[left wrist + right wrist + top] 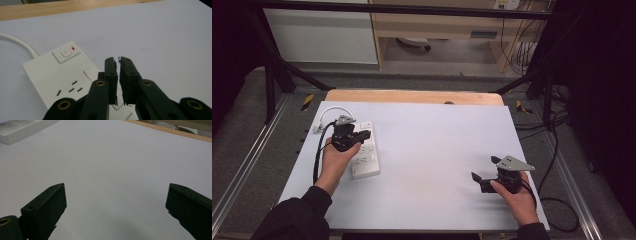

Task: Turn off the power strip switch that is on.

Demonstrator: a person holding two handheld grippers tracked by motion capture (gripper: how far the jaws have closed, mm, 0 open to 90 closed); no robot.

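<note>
A white power strip [366,161] lies flat on the left part of the pale mat [437,145]. Its white cable [331,109] curls off toward the far left. My left gripper [366,134] hovers over the strip's far half, jaws shut with nothing between them. In the left gripper view the jaws [118,60] point past the strip [50,75], whose switch button [65,53] and red light [73,48] sit at the far end. My right gripper [484,168] rests low over the mat's right side, open wide and empty [115,195].
The wooden table edge [412,96] shows beyond the mat. Black frame bars [272,75] stand at both far corners, and cables [557,165] trail on the floor at right. A corner of the strip [20,130] appears far off in the right gripper view.
</note>
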